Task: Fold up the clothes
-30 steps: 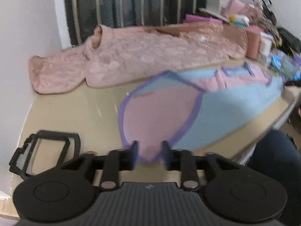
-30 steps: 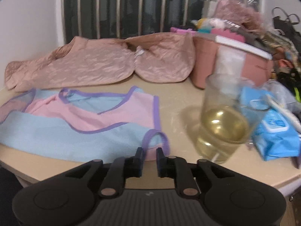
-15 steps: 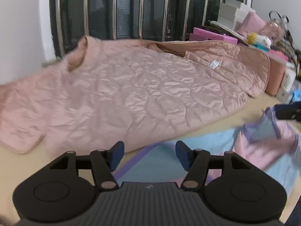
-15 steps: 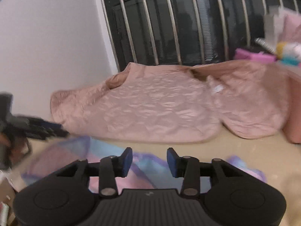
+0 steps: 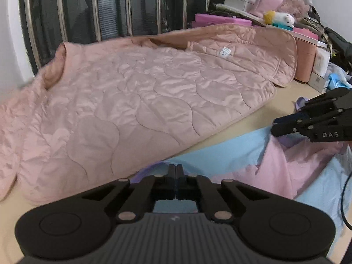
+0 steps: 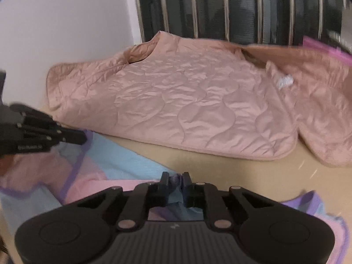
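The left hand-held gripper [image 5: 176,171] has its fingers pressed together at the purple-trimmed edge of the top [image 5: 222,156]; cloth lies right at the tips, but whether any is caught between them cannot be told. The right hand-held gripper [image 6: 175,181] is closed on a bunched fold of the top [image 6: 114,160], with purple and blue cloth wedged between its fingers.

The top, pink and light blue with purple binding, lies rumpled on the tan surface [image 6: 231,169], at its near side, under both grippers. In the left wrist view the right hand-held gripper [image 5: 283,125] reaches in from the right edge above the pink part of the top. In the right wrist view the left hand-held gripper [image 6: 77,138] comes in from the left edge over the purple trim.

Behind the top a quilted pink jacket [image 5: 136,101] is spread flat on the surface, its hem just beside the top's blue edge. The jacket runs back to a dark barred window [image 5: 123,6]. At the far right stand pink boxes [image 5: 220,21] and a small plush toy [image 5: 279,18].
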Demonstrator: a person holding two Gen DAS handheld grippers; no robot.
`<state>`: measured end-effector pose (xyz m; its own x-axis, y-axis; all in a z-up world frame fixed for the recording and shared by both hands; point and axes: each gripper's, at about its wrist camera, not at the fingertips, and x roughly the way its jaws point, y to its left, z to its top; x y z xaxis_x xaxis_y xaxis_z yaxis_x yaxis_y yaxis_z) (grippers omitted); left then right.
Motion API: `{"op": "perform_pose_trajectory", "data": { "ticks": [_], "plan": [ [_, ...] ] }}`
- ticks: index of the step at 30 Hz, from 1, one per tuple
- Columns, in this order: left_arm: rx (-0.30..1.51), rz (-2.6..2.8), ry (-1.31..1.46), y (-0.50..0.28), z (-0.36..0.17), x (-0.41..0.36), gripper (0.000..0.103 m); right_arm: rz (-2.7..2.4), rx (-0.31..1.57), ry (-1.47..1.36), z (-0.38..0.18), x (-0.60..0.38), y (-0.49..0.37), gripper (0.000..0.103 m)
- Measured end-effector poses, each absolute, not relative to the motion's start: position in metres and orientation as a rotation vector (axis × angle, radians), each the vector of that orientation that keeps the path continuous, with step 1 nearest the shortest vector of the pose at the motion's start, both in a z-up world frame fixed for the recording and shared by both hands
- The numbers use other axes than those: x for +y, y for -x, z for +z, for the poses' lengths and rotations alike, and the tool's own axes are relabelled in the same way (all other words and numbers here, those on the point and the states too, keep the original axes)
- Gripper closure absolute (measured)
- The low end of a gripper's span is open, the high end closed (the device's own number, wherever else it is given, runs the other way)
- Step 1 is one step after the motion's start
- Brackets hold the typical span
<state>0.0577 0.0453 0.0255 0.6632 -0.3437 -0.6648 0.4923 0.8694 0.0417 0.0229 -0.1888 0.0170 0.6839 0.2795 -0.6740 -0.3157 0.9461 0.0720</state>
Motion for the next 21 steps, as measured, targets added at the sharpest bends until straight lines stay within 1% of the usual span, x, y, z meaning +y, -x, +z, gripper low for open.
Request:
{"op": "perform_pose_trajectory", "data": {
  "ticks": [3,6,8,10,11,12,13,14,16,17,18,19,21],
  "plan": [
    [0.63,-0.448,-0.192,-0.04,0.044,0.049,0.103,0.342,0.641,0.055,0.03,-0.19,-0.005,0.093],
    [0.541,-0.465,-0.168,0.006,0.067,0.055,0.103,0.319,0.537,0.093,0.048,-0.195,0.028,0.093],
    [0.55,-0.5,-0.185,0.039,0.067,0.055,0.103,0.338,0.514,0.091,0.051,-0.197,0.065,0.093],
    [0.584,-0.515,-0.202,0.053,0.061,0.053,0.098,0.383,0.523,0.094,0.047,-0.197,0.098,0.092],
    [0.602,-0.517,-0.206,0.055,0.058,0.051,0.091,0.416,0.561,0.098,0.041,-0.196,0.108,0.09],
    [0.599,-0.511,-0.213,0.053,0.057,0.049,0.077,0.439,0.593,0.104,0.034,-0.196,0.114,0.088],
    [0.584,-0.512,-0.23,0.047,0.058,0.046,0.068,0.461,0.625,0.11,0.027,-0.195,0.121,0.083],
    [0.565,-0.515,-0.242,0.038,0.059,0.043,0.054,0.463,0.625,0.116,0.025,-0.196,0.126,0.08],
    [0.56,-0.51,-0.217,0.01,0.063,0.039,0.043,0.418,0.598,0.087,0.028,-0.203,0.13,0.077],
    [0.577,-0.524,-0.2,-0.011,0.062,0.036,0.03,0.396,0.584,0.061,0.032,-0.209,0.131,0.076],
    [0.583,-0.542,-0.204,-0.026,0.059,0.034,0.024,0.371,0.57,0.031,0.036,-0.216,0.132,0.07],
    [0.59,-0.561,-0.208,-0.041,0.056,0.031,0.023,0.346,0.556,0.001,0.04,-0.223,0.133,0.065],
    [0.657,-0.601,-0.273,-0.067,0.042,0.025,0.024,0.303,0.536,-0.047,0.045,-0.237,0.135,0.064]
  ]
}}
